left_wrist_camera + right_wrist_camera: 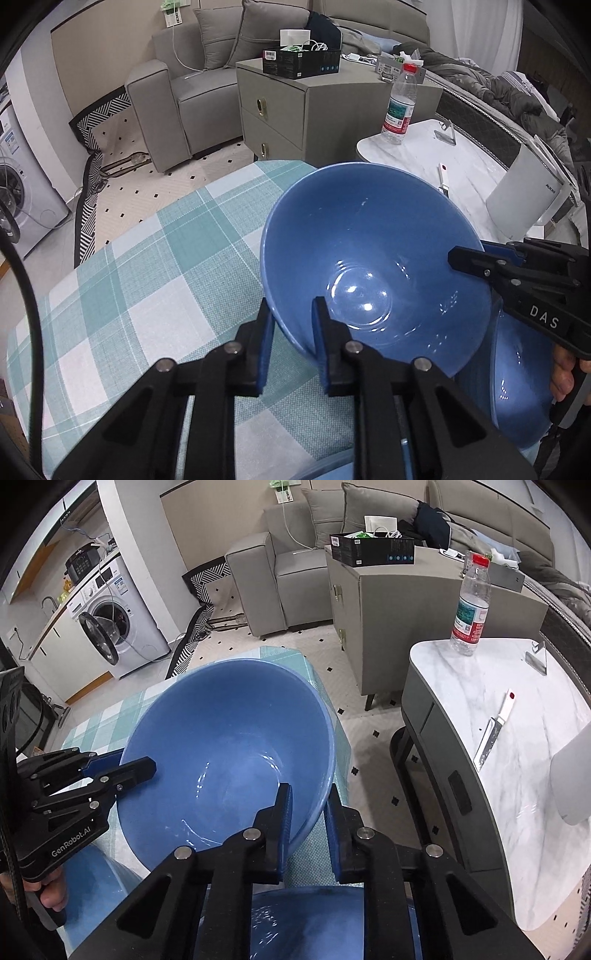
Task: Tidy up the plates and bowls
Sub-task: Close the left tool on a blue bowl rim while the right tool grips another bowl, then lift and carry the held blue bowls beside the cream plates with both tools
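Jointly pinching one blue bowl (373,258) by opposite rim edges, held tilted above the checked tablecloth (147,266).

Nearest, left gripper (291,332) clamped over the rim at 6 o'clock, one finger inside, one outside; right gripper (306,812) clamped likewise on the opposite edge, reaching in from 3 o'clock in the left view. Underneath at 5 o'clock, another blue dish (517,387), probable stacking target, with little clearance. Farther at 1 o'clock, marble side table (461,162) with water bottle (400,107) and knife (443,179), well apart.

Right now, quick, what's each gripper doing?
Left gripper: shut on the blue bowl's near rim.
Right gripper: shut on the same bowl's opposite rim.
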